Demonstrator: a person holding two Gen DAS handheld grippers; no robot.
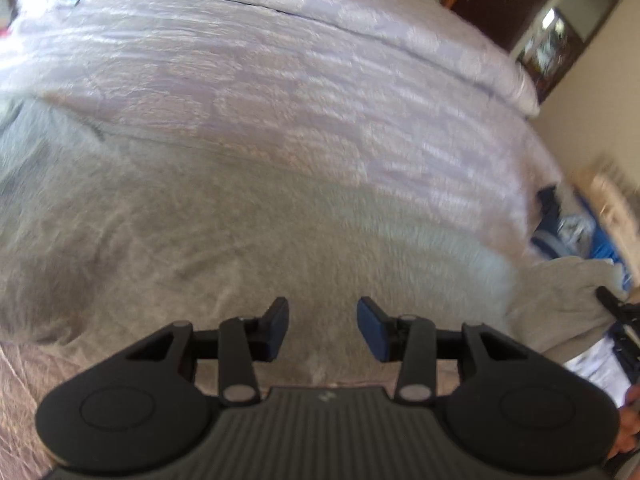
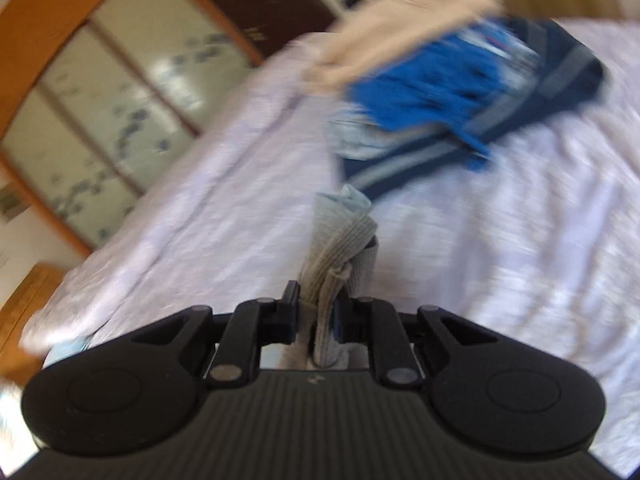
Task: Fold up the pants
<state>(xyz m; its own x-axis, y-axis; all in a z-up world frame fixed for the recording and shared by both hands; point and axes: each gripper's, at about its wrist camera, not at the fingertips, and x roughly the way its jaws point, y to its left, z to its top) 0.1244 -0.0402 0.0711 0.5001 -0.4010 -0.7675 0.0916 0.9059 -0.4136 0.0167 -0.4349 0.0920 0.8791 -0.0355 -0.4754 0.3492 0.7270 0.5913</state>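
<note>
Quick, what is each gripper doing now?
Left gripper: open, empty, above the grey pants.
Right gripper: shut on the pants' ribbed cuff.

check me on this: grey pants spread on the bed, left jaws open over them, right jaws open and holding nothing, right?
Not quite. The right wrist view shows the right gripper with its jaws shut on a bunched ribbed piece of the grey pants, not open and bare. The rest holds: the pants lie spread on the bed, and the left gripper has its jaws open above them.
</note>
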